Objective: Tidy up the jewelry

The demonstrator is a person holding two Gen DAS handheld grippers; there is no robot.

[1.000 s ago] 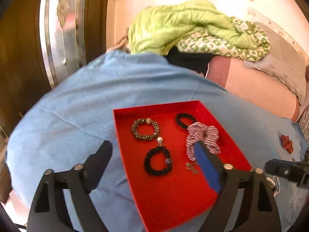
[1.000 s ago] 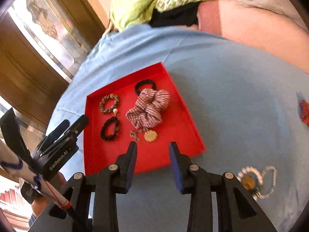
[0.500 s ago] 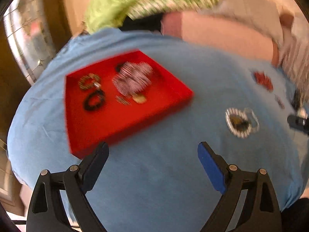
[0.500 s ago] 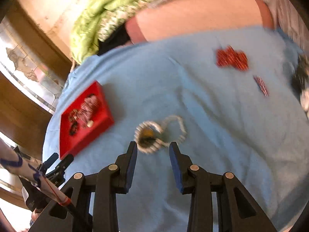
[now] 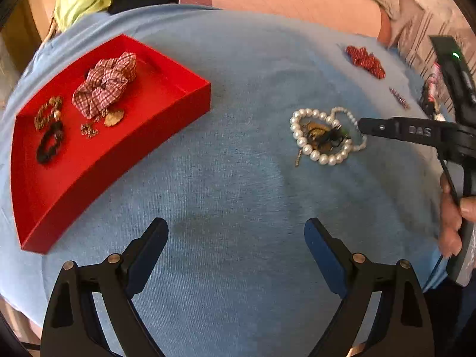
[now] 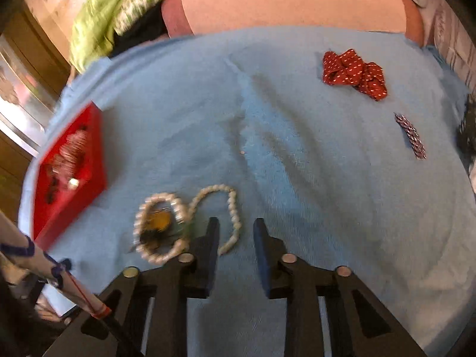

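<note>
A red tray (image 5: 166, 113) lies at the left on the blue cloth, also in the right wrist view (image 6: 95, 178). It holds a checked scrunchie (image 5: 104, 83), a gold bracelet (image 5: 47, 111), a black bracelet (image 5: 50, 145) and small pieces. A pearl necklace with a dark and yellow piece inside it (image 5: 324, 134) lies on the cloth, also in the right wrist view (image 6: 166, 226). My right gripper (image 6: 236, 235) is open and empty, just right of the pearls; it also shows in the left wrist view (image 5: 366, 126). My left gripper (image 5: 236, 238) is wide open and empty above bare cloth.
A red dotted scrunchie (image 6: 354, 73) and a small patterned clip (image 6: 412, 136) lie at the far right of the cloth. A dark object (image 6: 467, 136) sits at the right edge. Green bedding (image 6: 119, 9) and a pink cushion (image 6: 291, 3) lie behind.
Both grippers have swung right, away from the tray. The right gripper has come down close to the pearl necklace. Both stay open and empty.
</note>
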